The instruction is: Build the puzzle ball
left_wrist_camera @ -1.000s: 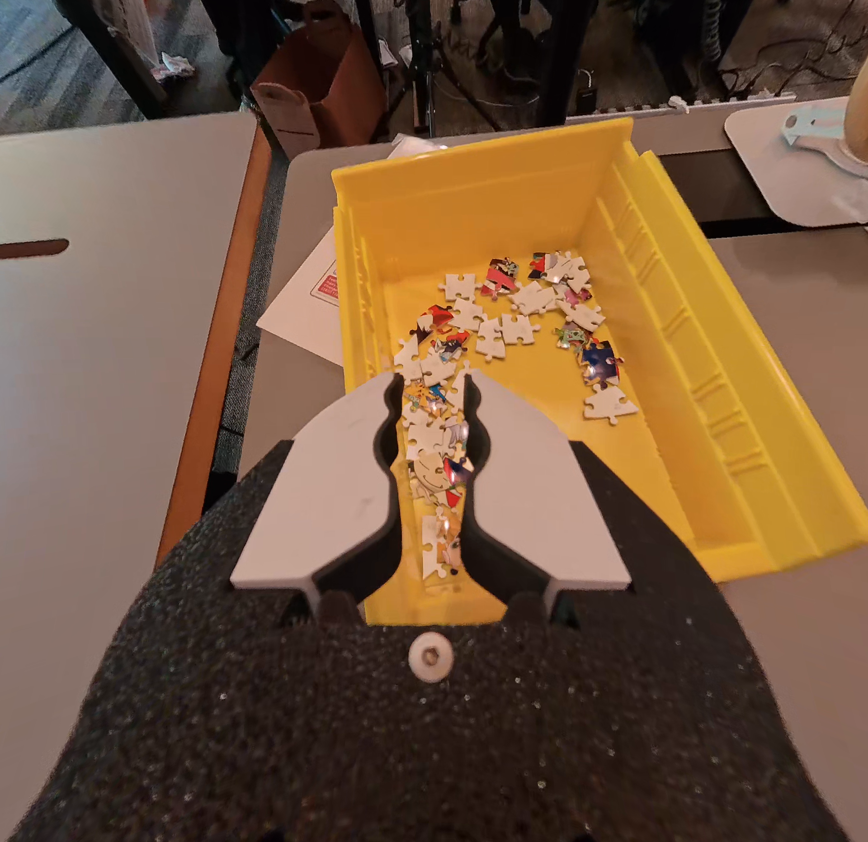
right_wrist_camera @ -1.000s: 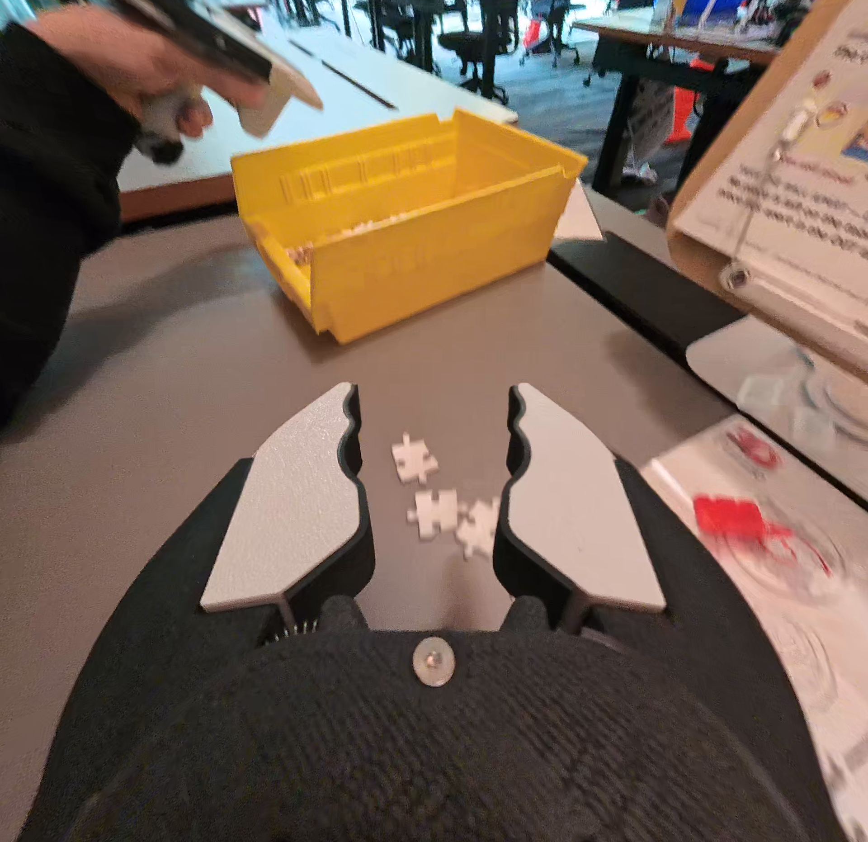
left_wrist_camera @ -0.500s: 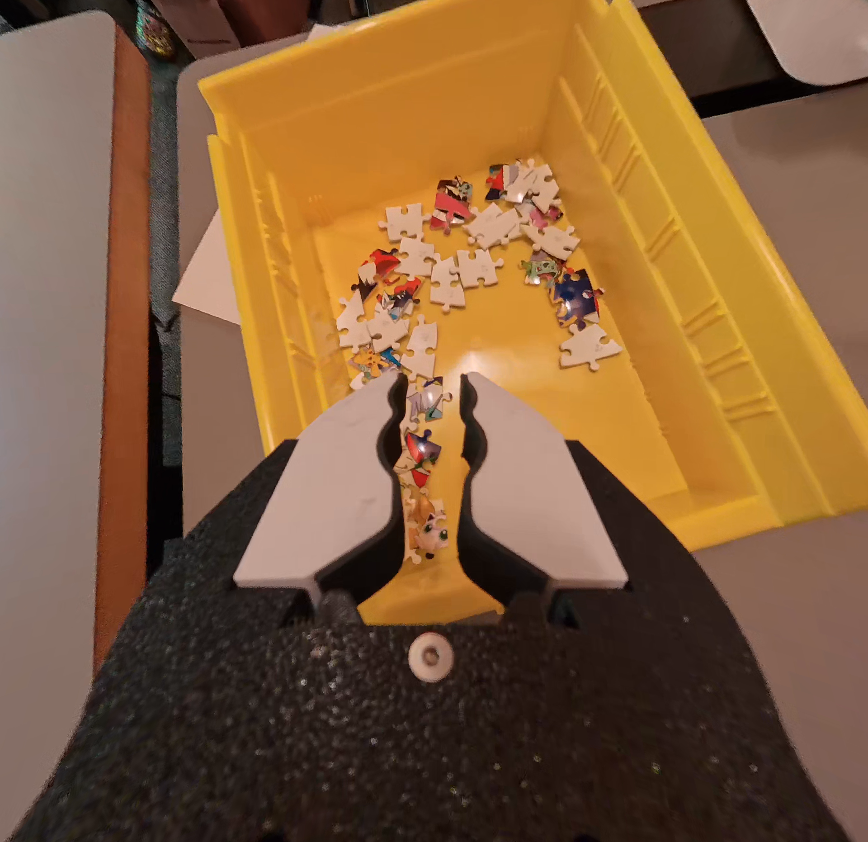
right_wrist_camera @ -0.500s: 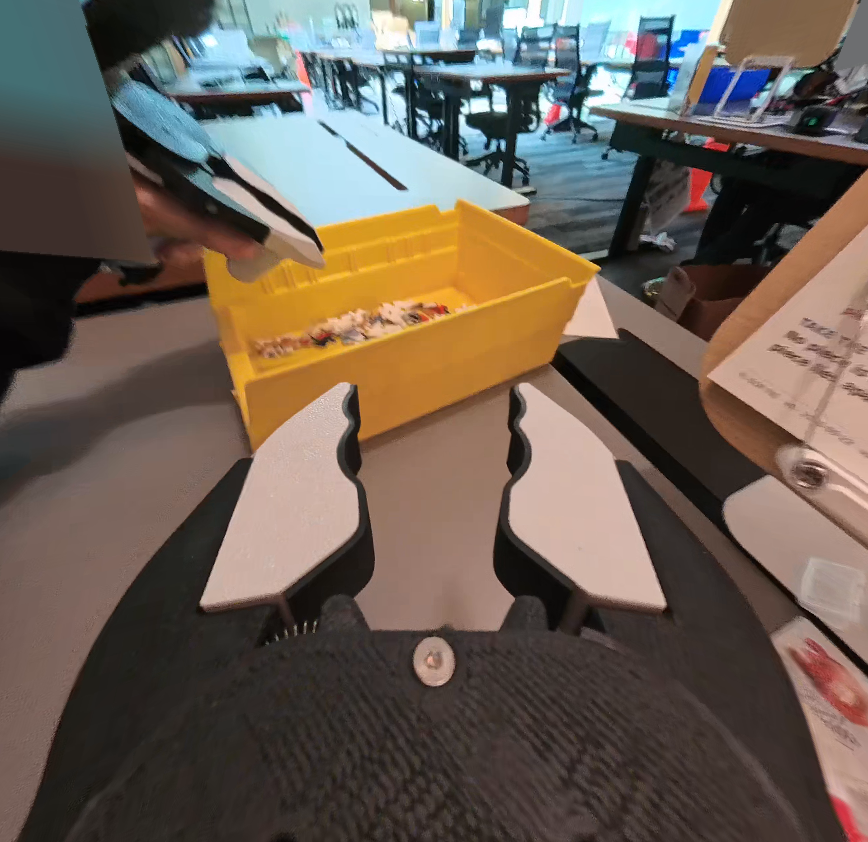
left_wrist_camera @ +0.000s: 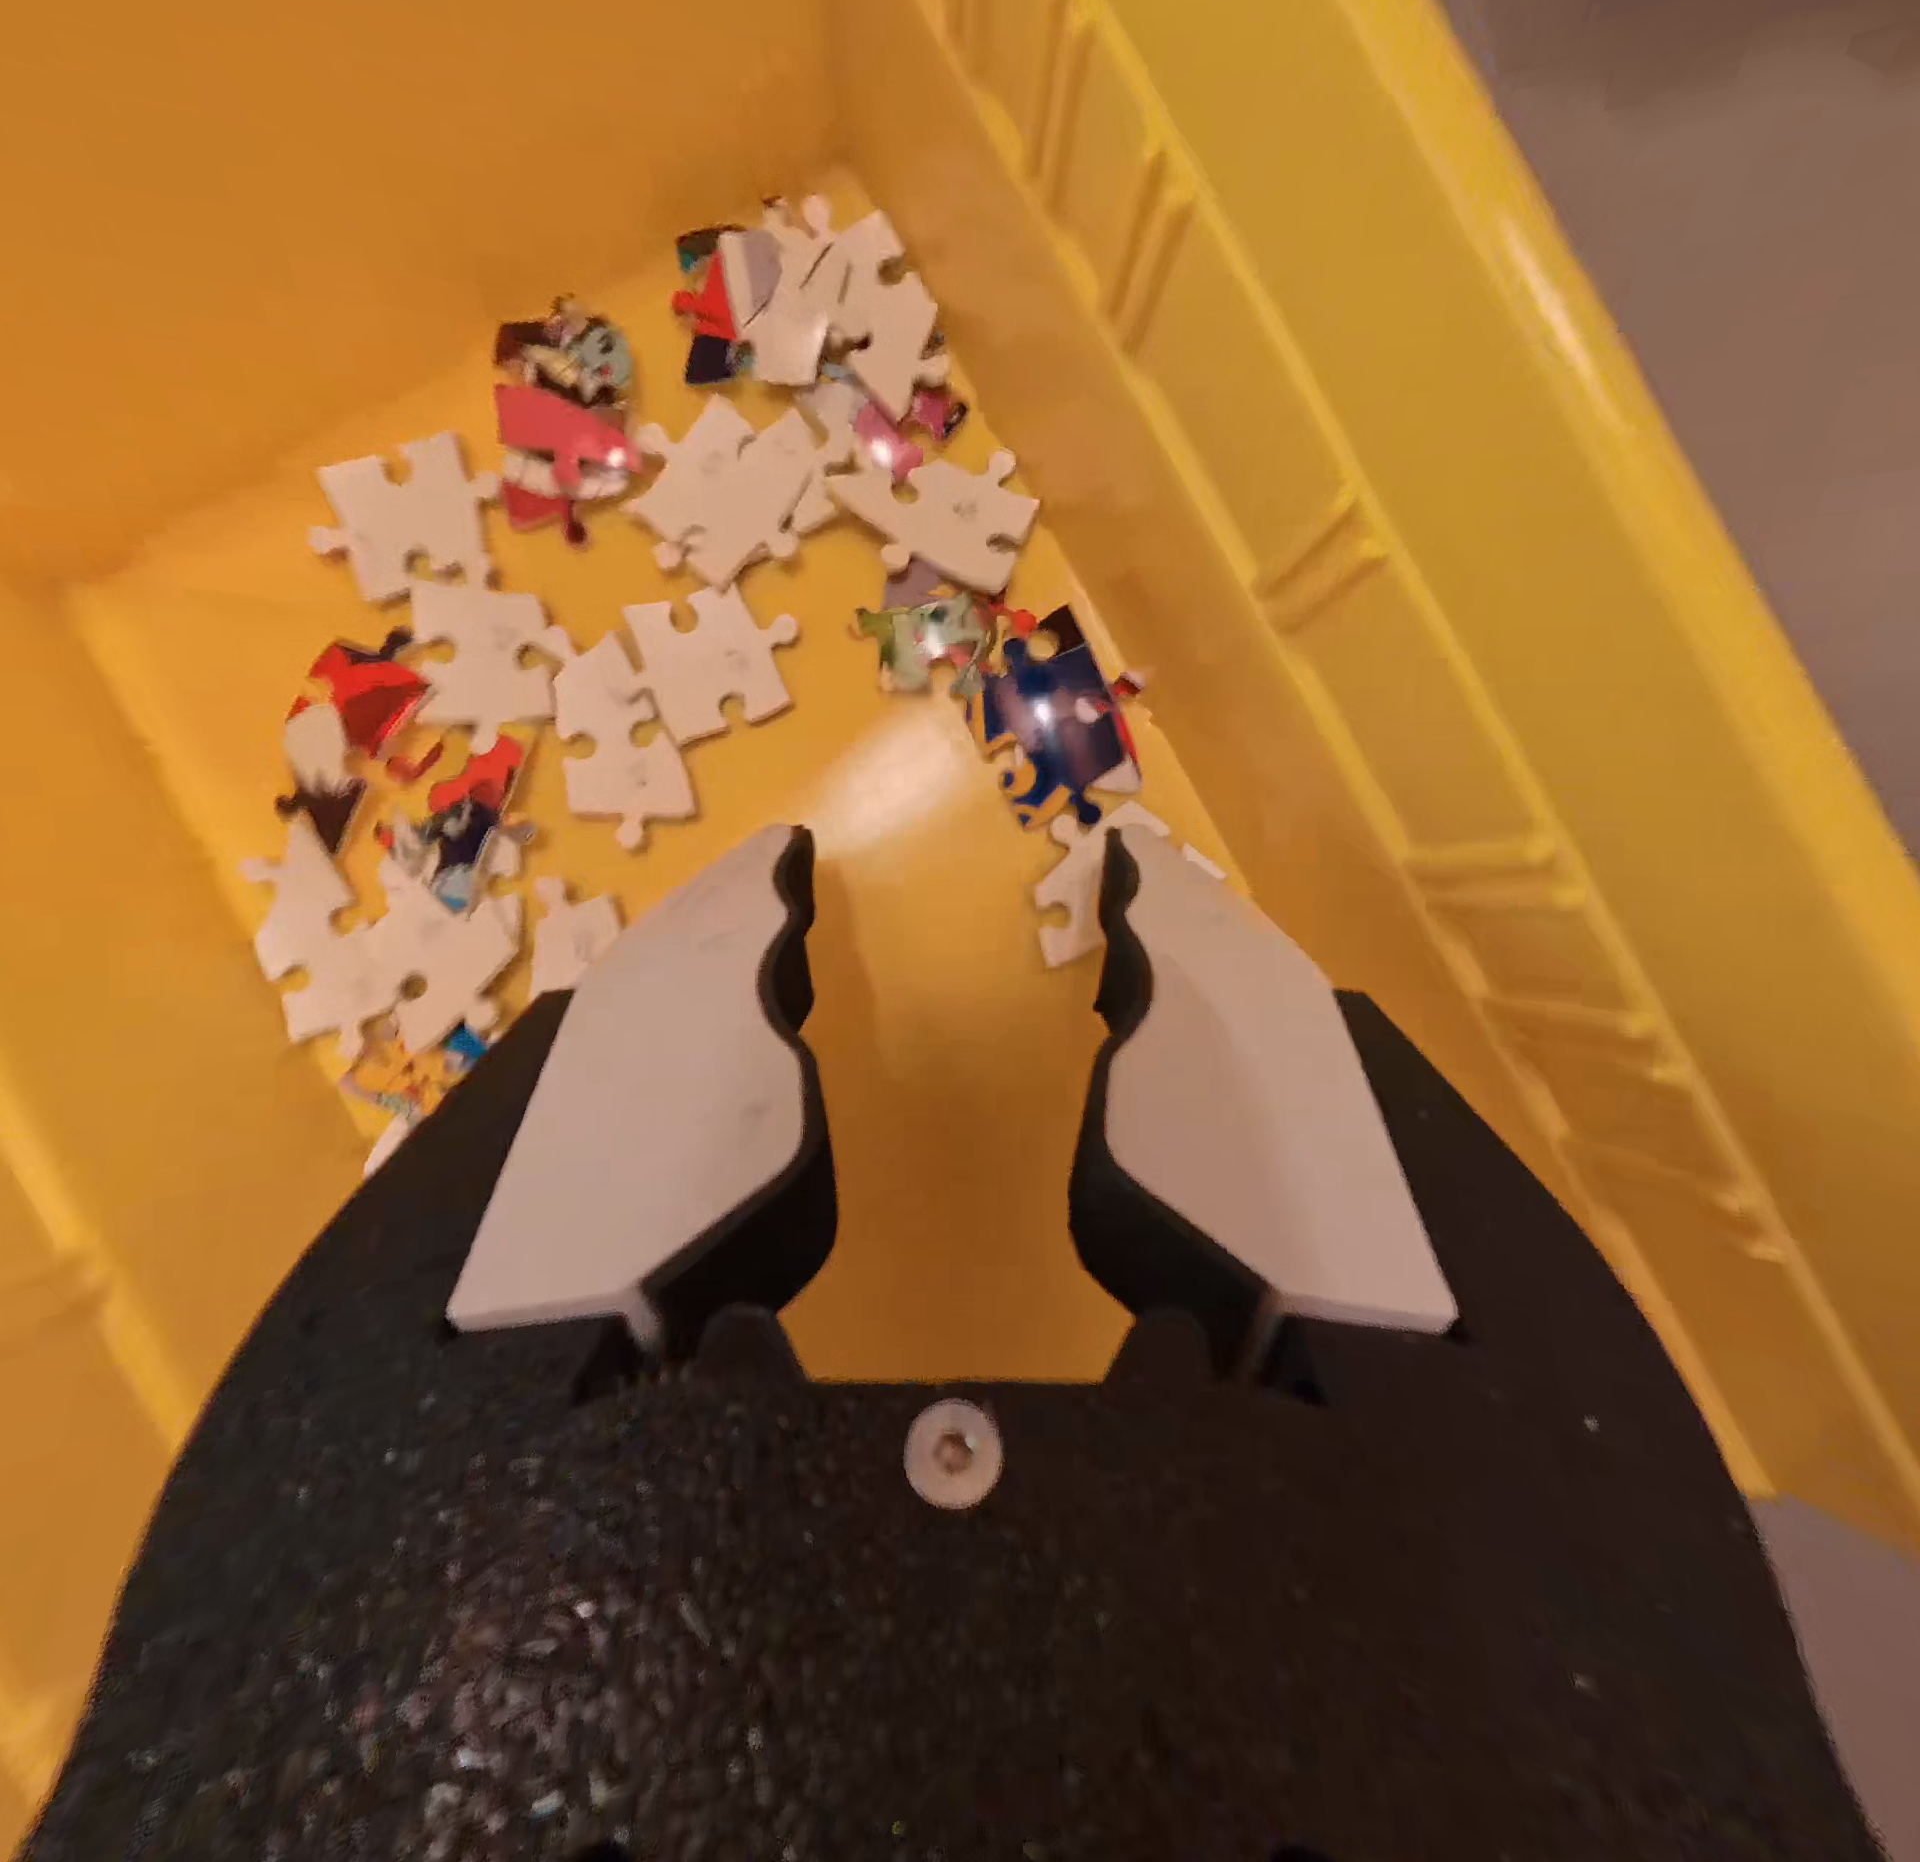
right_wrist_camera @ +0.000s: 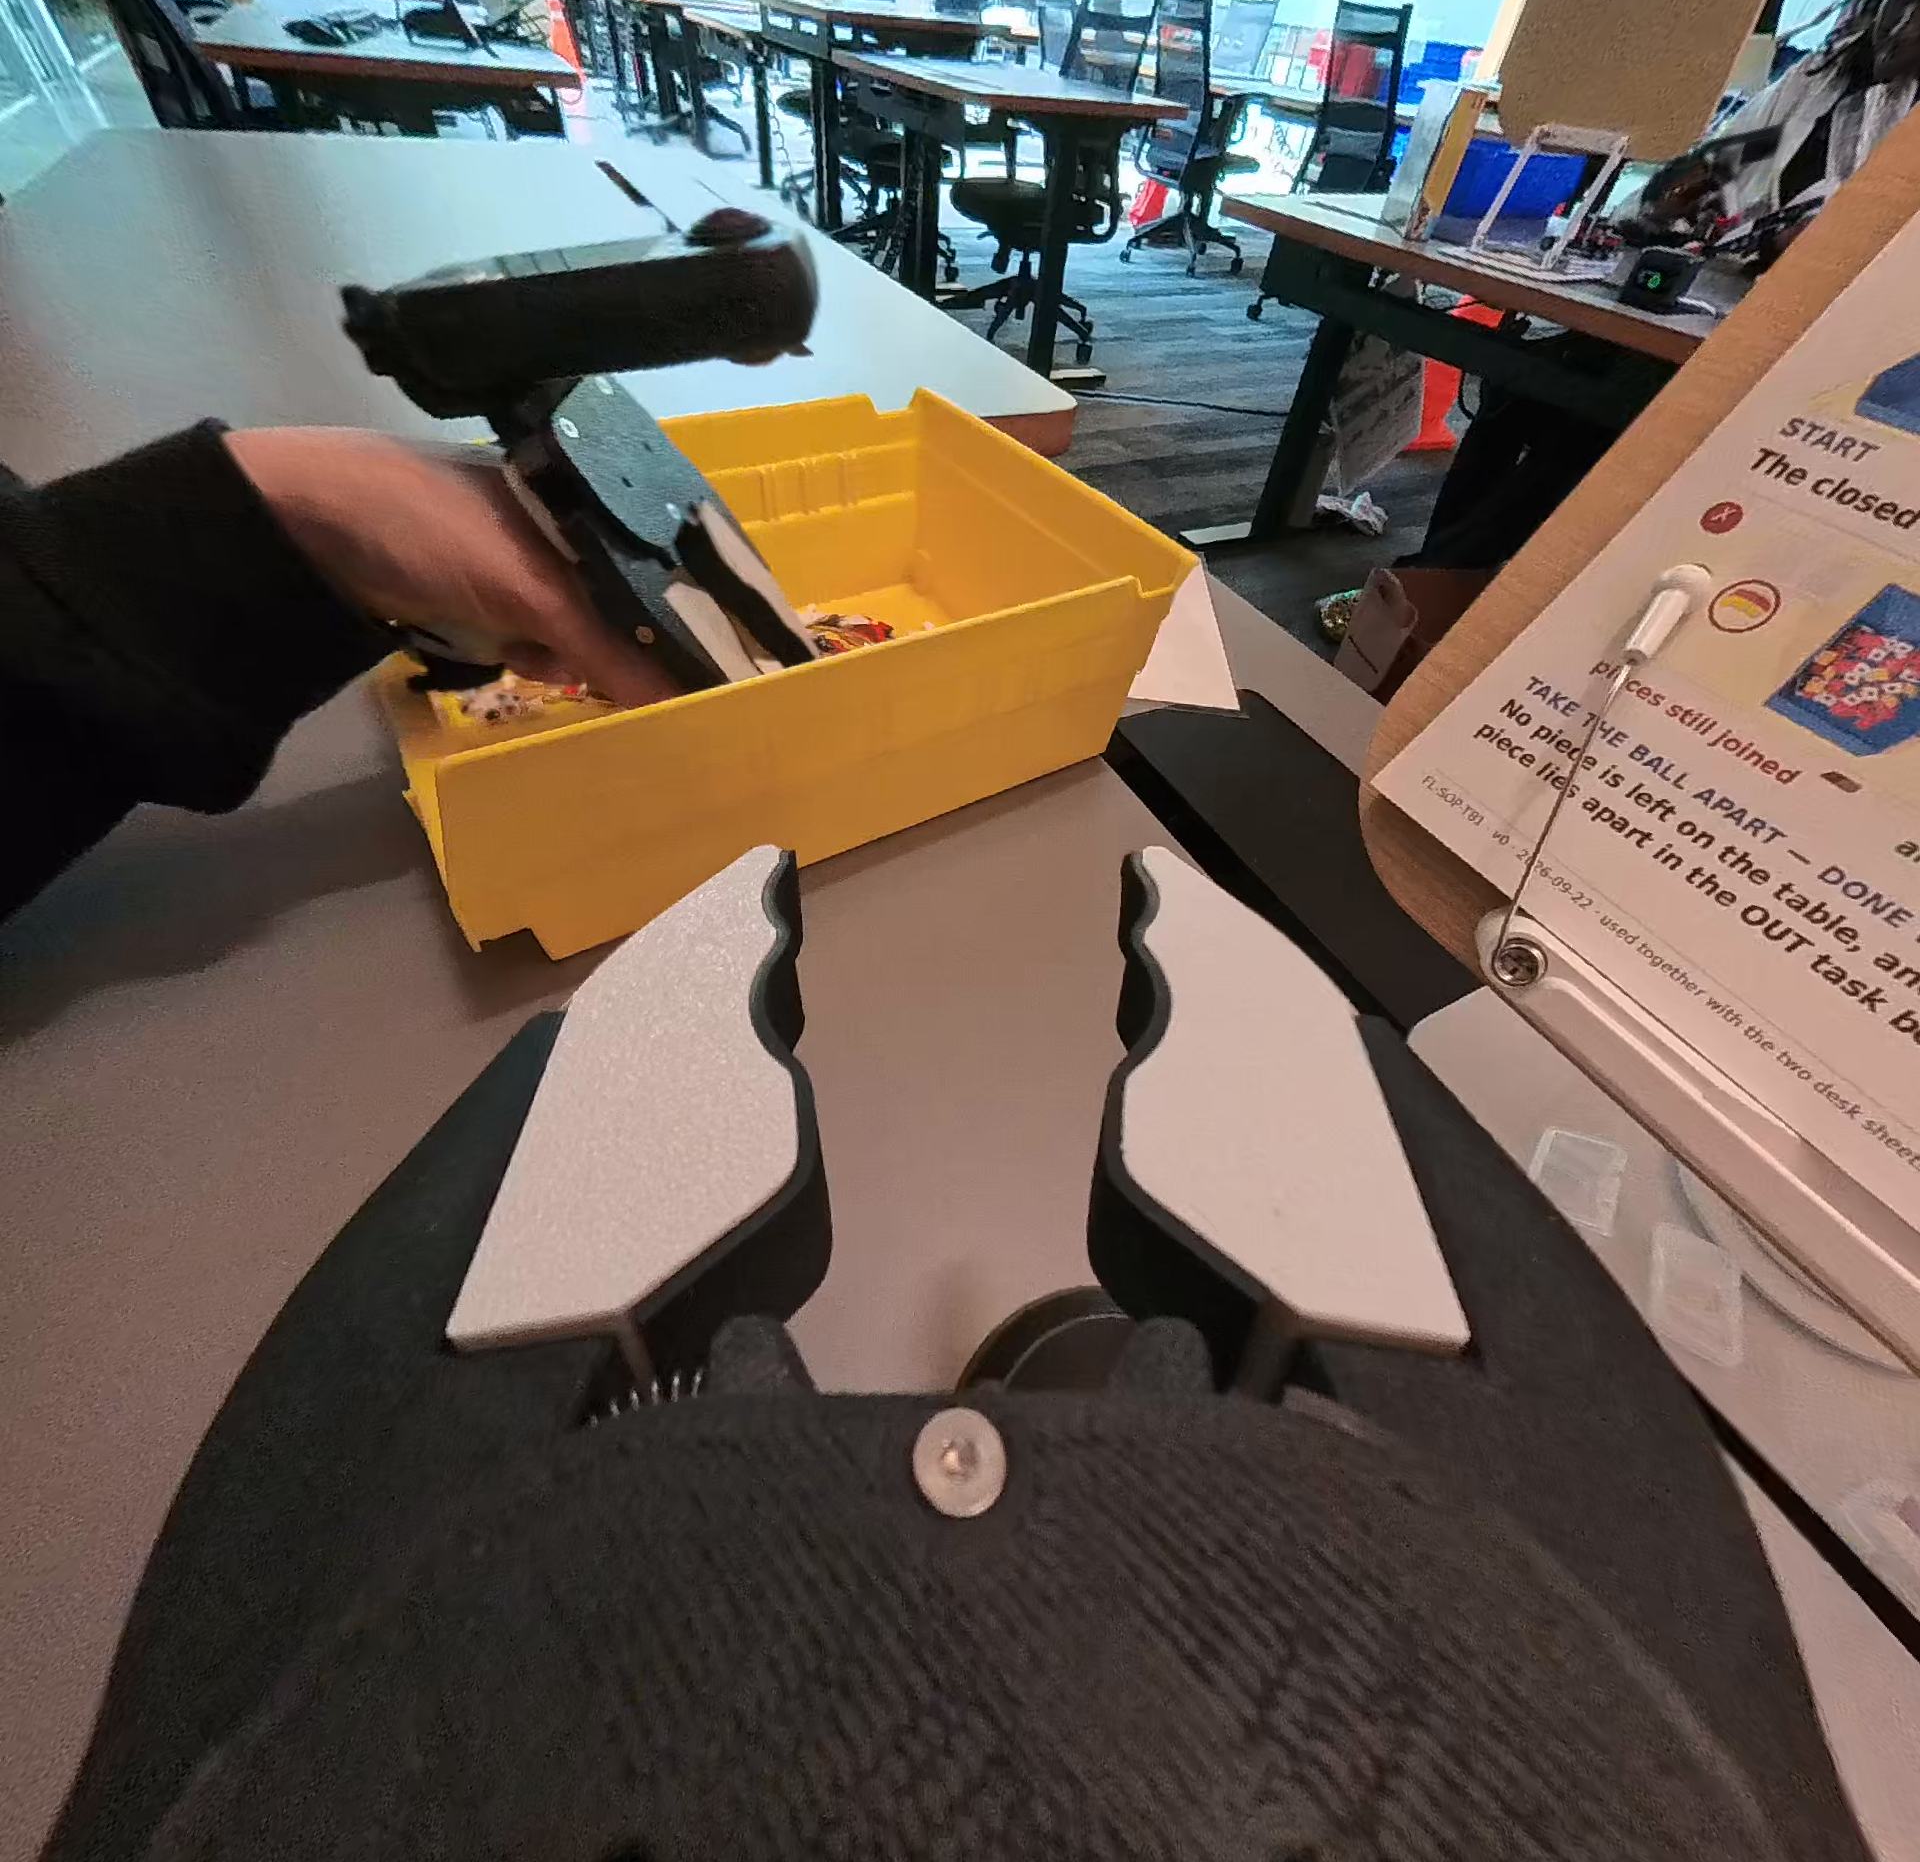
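Note:
A yellow bin (left_wrist_camera: 1351, 378) holds several loose puzzle pieces (left_wrist_camera: 717, 659), some white side up, some showing coloured print. My left gripper (left_wrist_camera: 951, 856) is open and empty, lowered inside the bin just above its floor; a white piece (left_wrist_camera: 1070, 898) lies by its right fingertip. The right wrist view shows the bin (right_wrist_camera: 790, 773) on the grey table (right_wrist_camera: 208, 1137) with the left gripper (right_wrist_camera: 769, 628) dipped into it. My right gripper (right_wrist_camera: 961, 867) is open and empty above the table, short of the bin.
A tilted wooden board with a printed instruction sheet (right_wrist_camera: 1714, 752) stands at the right. A white sheet of paper (right_wrist_camera: 1184, 659) lies behind the bin. A black strip (right_wrist_camera: 1257, 825) divides the tables. Desks and chairs fill the room behind. My hands' fingertips stand some 25 cm from each other.
My left gripper has dropped down into the bin and its jaws have opened from nearly closed. My right gripper has lifted away from the white pieces on the table and stayed open.

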### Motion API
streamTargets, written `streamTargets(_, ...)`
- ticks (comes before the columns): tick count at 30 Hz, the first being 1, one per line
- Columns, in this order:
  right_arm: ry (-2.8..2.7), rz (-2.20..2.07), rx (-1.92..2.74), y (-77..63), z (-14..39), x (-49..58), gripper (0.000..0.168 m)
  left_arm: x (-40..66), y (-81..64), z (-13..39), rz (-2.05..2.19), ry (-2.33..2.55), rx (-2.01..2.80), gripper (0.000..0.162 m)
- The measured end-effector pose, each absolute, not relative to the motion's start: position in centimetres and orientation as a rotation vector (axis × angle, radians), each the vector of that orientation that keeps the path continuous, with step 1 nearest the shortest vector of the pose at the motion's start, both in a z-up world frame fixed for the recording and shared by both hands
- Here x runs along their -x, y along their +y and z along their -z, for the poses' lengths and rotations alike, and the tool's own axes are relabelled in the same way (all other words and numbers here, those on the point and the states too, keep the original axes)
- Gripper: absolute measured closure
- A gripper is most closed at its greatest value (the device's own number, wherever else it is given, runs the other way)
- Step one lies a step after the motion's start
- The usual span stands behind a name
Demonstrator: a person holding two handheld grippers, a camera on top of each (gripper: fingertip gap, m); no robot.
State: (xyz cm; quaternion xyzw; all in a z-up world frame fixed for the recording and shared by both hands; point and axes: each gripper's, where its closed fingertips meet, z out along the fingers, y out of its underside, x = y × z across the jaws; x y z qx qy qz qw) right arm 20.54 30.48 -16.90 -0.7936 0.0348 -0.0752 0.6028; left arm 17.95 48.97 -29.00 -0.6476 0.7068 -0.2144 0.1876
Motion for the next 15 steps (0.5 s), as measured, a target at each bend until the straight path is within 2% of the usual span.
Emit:
streamTargets(3, 0.066, 0.2, 1.849, 30.3, 16.8, -20.6, 0.109, -19.2, 47.8, 29.3, 0.65, 2.067, 1.804, 0.105)
streamTargets(10, 0.075, 0.21, 1.845, 30.1, 16.6, -20.8, 0.109, -20.2, 47.8, 31.0, 0.526, 2.112, 1.758, 0.113)
streamTargets(13, 0.063, 0.211, 1.855, 30.0, 16.7, -20.6, 0.109, -20.5, 47.6, 31.0, 0.523, 2.076, 1.769, 0.13)
streamTargets(15, 0.062, 0.235, 1.854, 29.8, 16.5, -20.8, 0.109, -20.2, 47.5, 31.0, 0.5, 2.09, 1.756, 0.13)
